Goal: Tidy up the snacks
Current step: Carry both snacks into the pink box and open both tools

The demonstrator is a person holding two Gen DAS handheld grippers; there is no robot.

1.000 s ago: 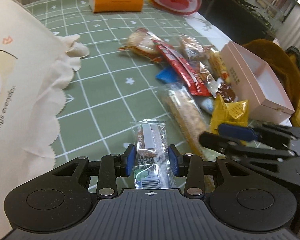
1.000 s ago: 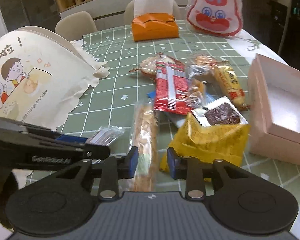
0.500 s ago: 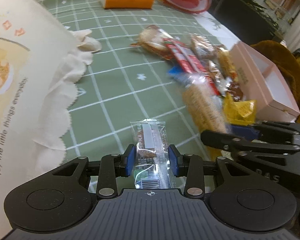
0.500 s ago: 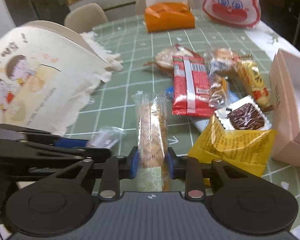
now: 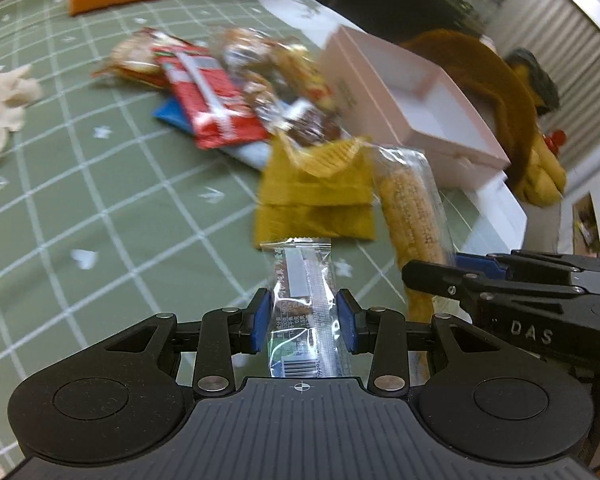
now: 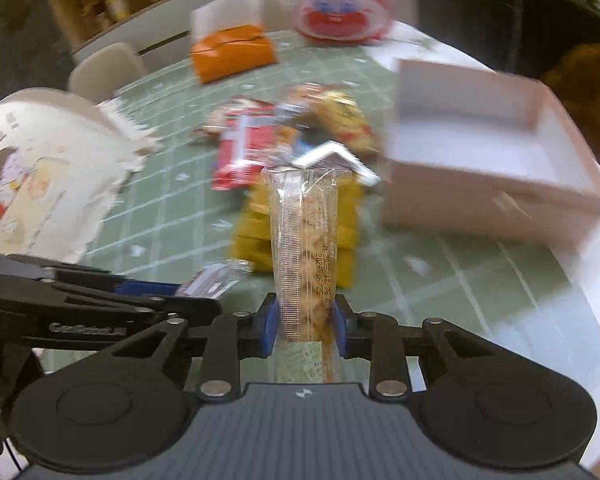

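— Change since a second ago: the right hand-held gripper point(image 6: 303, 322), which then stood spread over the long cracker sleeve point(image 6: 305, 256) lying on the table point(image 6: 172, 208), now has its blue pads pressed onto the sleeve's lower part, and the sleeve stands up off the cloth.

— And the left one?

— The left hand-held gripper point(image 5: 302, 322) is as it was, pinching the small clear-wrapped bar point(image 5: 303, 304), with the bar's sealed end sticking out forward. What has moved is its aim: earlier it faced the cream bag; now the pink box point(image 5: 428, 108) fills the upper right of its view.

— So both are loaded?

— Yes, one snack each, held side by side; in the left view the right tool sits just beside it on the right with the cracker sleeve slanting up. Both views are smeared, so I judge both are swinging.

— Toward the box?

— Probably. The box is open and looks bare inside in the right view point(image 6: 476, 152), off to the right of the held sleeve. I would read this as carrying, with nothing yet put in.

— What is left?

— The pile: the yellow packet point(image 5: 316, 200) nearest, the red wrapper point(image 5: 216, 100) and others behind it, touching and overlapping between the grippers and the orange pack point(image 6: 232, 54).
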